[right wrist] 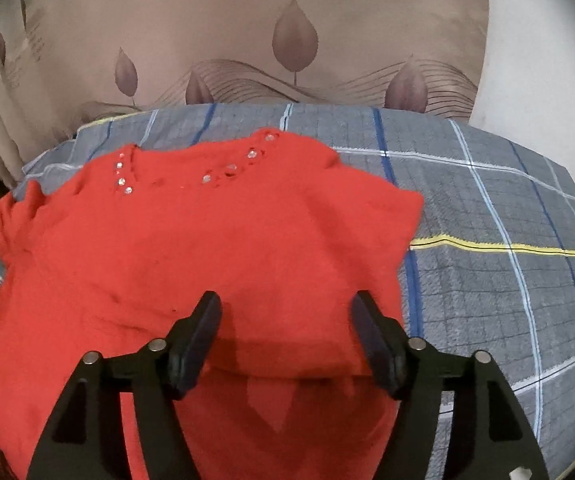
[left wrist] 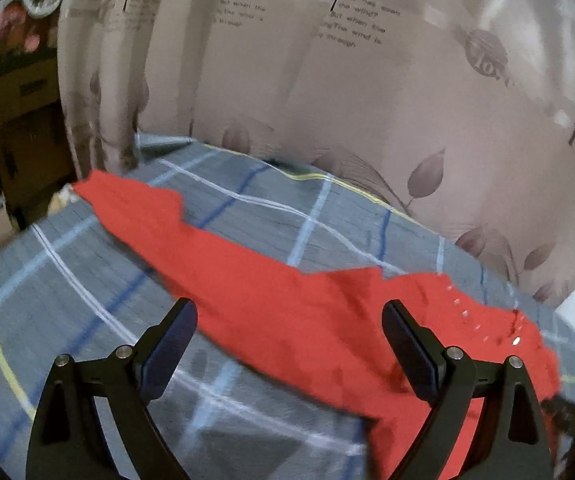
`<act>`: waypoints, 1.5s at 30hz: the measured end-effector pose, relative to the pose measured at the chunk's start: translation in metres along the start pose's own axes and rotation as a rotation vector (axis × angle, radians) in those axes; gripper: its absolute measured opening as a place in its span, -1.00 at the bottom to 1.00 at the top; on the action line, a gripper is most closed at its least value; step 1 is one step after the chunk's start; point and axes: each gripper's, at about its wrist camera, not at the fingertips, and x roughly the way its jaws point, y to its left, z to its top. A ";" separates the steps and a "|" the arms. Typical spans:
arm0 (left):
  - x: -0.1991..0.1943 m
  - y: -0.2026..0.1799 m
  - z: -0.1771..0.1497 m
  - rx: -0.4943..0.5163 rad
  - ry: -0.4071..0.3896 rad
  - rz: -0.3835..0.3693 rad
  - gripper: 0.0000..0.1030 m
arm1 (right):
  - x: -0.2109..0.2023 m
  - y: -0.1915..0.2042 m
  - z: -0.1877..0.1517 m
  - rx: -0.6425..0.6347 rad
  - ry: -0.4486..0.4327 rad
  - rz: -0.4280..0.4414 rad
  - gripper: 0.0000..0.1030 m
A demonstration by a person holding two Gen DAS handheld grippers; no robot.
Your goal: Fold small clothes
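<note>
Both grippers hang over a red top (right wrist: 191, 248) spread on a grey plaid blanket (right wrist: 487, 280). Left gripper (left wrist: 289, 334) has its jaws spread wide with nothing between them; the top runs as a red band from ten o'clock to four o'clock under it. Right gripper (right wrist: 285, 328) also stands well apart and grips nothing, above the top's lower part at six o'clock. Small shiny studs (right wrist: 229, 168) line the neckline toward twelve o'clock. A leaf-print curtain (right wrist: 247, 40) hangs beyond the blanket's far edge.
</note>
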 end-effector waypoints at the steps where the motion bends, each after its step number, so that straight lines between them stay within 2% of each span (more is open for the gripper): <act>1: -0.002 0.005 0.000 0.028 0.006 0.019 0.82 | 0.000 0.001 0.000 -0.008 0.002 -0.005 0.31; 3: 0.000 0.023 0.002 0.058 0.038 0.067 0.81 | 0.002 0.007 0.001 -0.033 0.008 -0.022 0.37; 5: 0.003 0.049 0.005 0.032 0.059 0.087 0.81 | 0.003 0.011 0.000 -0.056 0.012 -0.038 0.45; 9: 0.005 0.121 0.022 -0.133 0.065 0.028 0.81 | 0.003 0.013 0.000 -0.065 0.012 -0.046 0.49; 14: 0.035 0.201 0.052 -0.302 0.143 -0.003 0.76 | 0.003 0.014 0.001 -0.073 0.020 -0.051 0.56; 16: 0.048 0.218 0.061 -0.349 0.177 -0.051 0.74 | 0.004 0.015 0.001 -0.080 0.021 -0.060 0.59; 19: 0.071 0.231 0.070 -0.426 0.247 -0.182 0.73 | 0.005 0.016 0.001 -0.085 0.021 -0.071 0.64; 21: 0.082 0.232 0.076 -0.472 0.260 -0.245 0.73 | 0.005 0.016 0.001 -0.086 0.021 -0.077 0.69; 23: 0.094 0.227 0.081 -0.484 0.293 -0.274 0.73 | 0.007 0.015 0.000 -0.083 0.022 -0.087 0.81; 25: 0.103 0.224 0.087 -0.493 0.301 -0.269 0.69 | 0.009 0.014 0.001 -0.075 0.028 -0.105 0.91; 27: 0.109 0.226 0.089 -0.534 0.290 -0.248 0.13 | 0.010 0.012 0.001 -0.068 0.030 -0.105 0.93; 28: 0.114 0.227 0.088 -0.538 0.310 -0.235 -0.81 | 0.010 0.012 0.000 -0.066 0.030 -0.106 0.93; 29: 0.121 0.228 0.085 -0.539 0.339 -0.208 -0.92 | 0.010 0.012 0.000 -0.066 0.029 -0.107 0.93; 31: 0.117 0.227 0.080 -0.549 0.288 -0.190 -0.92 | 0.011 0.012 -0.001 -0.067 0.027 -0.109 0.93; 32: 0.109 0.222 0.082 -0.537 0.248 -0.179 -0.93 | 0.011 0.013 -0.001 -0.066 0.027 -0.108 0.93; 33: 0.100 0.213 0.085 -0.526 0.210 -0.199 -0.93 | 0.011 0.012 -0.001 -0.063 0.028 -0.105 0.93; 36: 0.065 0.174 0.102 -0.464 0.117 -0.311 -0.93 | 0.011 0.008 -0.002 -0.045 0.029 -0.084 0.93; 39: 0.018 0.102 0.124 -0.330 0.065 -0.446 -0.93 | 0.011 0.004 -0.003 -0.024 0.025 -0.064 0.93; 41: -0.012 0.041 0.135 -0.213 0.050 -0.536 -0.93 | 0.010 0.002 -0.003 -0.013 0.022 -0.049 0.93; 43: -0.035 -0.027 0.138 -0.098 0.060 -0.630 -0.93 | 0.008 0.000 -0.002 0.004 0.016 -0.035 0.93; 45: -0.044 -0.078 0.134 -0.026 0.087 -0.697 -0.93 | 0.006 -0.006 -0.002 0.030 0.007 -0.011 0.94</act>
